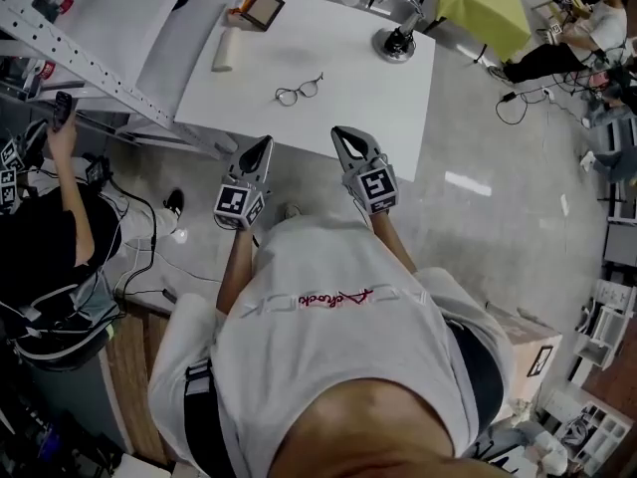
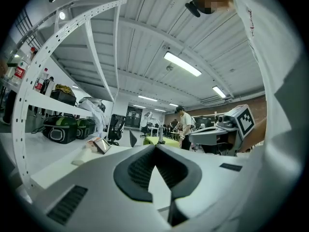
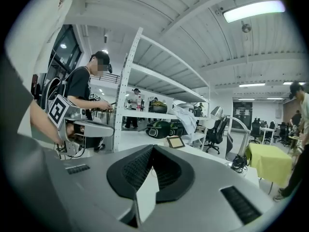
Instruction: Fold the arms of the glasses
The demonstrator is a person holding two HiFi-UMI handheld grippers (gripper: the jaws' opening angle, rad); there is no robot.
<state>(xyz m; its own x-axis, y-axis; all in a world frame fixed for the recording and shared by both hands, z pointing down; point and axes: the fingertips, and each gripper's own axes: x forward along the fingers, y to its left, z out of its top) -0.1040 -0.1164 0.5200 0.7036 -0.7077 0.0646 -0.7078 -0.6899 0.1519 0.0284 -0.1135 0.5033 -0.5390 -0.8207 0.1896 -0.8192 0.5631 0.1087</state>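
A pair of thin dark-framed glasses (image 1: 299,91) lies on the white table (image 1: 358,88) near its middle, with an arm sticking out toward the far right. My left gripper (image 1: 267,142) hovers at the table's near edge, jaws together and holding nothing. Beside it my right gripper (image 1: 338,132) is shut too and empty, just over the near edge. Both tips stay well short of the glasses. In the left gripper view the left gripper (image 2: 155,147) points level over the table; the right gripper (image 3: 153,147) does likewise in its own view. Neither gripper view shows the glasses.
A desk lamp base (image 1: 395,43) stands at the table's far right. A pale roll (image 1: 224,52) and a small framed tablet (image 1: 264,8) lie at the far left. A white perforated shelf rack (image 1: 70,48) runs left, where a person (image 1: 40,237) stands. A yellow-green cloth (image 1: 483,3) lies beyond.
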